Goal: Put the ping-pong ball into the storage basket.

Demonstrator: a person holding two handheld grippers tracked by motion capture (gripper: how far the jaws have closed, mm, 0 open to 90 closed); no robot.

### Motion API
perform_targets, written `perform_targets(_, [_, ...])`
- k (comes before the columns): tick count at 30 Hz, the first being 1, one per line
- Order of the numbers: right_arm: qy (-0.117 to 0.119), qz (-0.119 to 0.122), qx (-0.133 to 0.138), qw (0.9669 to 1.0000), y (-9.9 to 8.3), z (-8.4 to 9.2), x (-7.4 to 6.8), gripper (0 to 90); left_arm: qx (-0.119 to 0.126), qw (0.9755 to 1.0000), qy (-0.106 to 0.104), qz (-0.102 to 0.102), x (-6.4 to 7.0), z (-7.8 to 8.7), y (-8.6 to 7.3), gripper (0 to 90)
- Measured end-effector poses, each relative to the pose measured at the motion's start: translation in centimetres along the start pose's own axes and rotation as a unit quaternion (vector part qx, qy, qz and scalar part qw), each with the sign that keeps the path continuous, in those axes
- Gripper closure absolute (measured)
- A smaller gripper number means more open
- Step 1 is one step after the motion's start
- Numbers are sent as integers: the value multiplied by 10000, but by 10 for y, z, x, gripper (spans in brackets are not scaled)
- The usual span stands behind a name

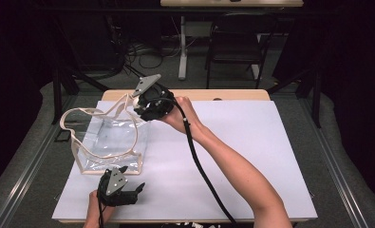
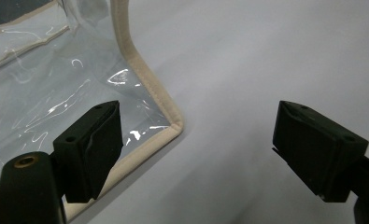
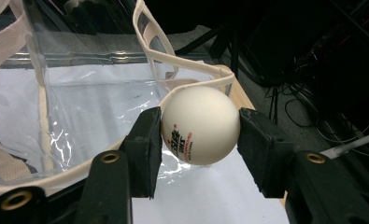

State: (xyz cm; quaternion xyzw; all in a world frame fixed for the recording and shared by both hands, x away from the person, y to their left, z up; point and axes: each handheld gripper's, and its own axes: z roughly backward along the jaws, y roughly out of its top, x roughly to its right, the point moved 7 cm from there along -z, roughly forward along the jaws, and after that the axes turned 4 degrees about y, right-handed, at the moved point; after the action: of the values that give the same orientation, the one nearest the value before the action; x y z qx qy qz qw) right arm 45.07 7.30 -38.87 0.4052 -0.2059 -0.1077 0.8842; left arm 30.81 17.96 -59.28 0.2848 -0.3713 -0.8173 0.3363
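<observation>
A white ball [image 3: 201,125] is held tight between the jaws of the right gripper [image 1: 149,108], just above the open top of the clear bag [image 1: 110,140]. The left gripper [image 1: 136,191] is kept wide open beside the bag's corner, nothing in it.
</observation>
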Motion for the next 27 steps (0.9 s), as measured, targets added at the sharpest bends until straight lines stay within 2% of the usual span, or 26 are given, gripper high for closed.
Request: perform_targets(27, [156, 134, 36, 9998, 12, -10, -17, 506, -2, 10000, 3, -9, 0, 0, 0, 164])
